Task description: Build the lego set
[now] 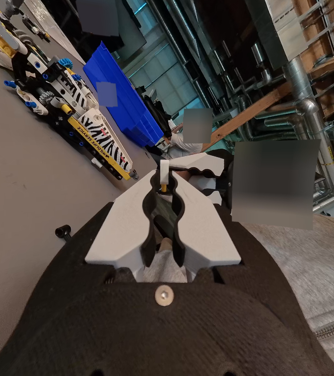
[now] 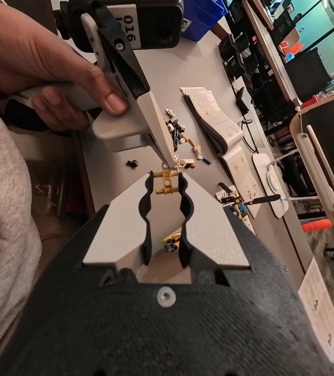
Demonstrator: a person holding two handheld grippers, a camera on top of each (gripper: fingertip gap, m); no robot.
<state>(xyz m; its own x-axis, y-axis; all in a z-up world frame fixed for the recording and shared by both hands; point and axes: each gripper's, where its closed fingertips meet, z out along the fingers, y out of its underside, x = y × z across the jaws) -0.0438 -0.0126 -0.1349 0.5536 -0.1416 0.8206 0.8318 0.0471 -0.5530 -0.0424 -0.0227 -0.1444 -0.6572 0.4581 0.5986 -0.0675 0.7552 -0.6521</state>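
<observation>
1. Grey tabletop [image 2: 182, 67] runs under both grippers; past its far edge the room is crowded with dark monitors, metal ducting and shelving.
2. Nearest on it in the left wrist view lies a small black pin [image 1: 63, 232], then the part-built model [image 1: 64, 97] with zebra-striped white panels and a yellow beam, and beyond that a blue bin [image 1: 121, 97].
3. Only the right wrist view shows a scatter of loose pieces [image 2: 182, 138] near the middle of the table, an open instruction booklet [image 2: 219, 124] just beyond them, and a person's hand [image 2: 46, 67] wrapped round the other gripper's handle.
4. Right gripper [image 2: 165, 184] holds a yellow cross-shaped connector [image 2: 166, 183] between its tips, above the table, its jaws narrowed onto the piece's ends.
5. Left gripper [image 1: 163, 178] is pinched almost closed on a small white piece [image 1: 164, 172], with a yellow peg showing below it. In the right wrist view its tips come down onto the white part at the far end of the yellow connector, touching it.
</observation>
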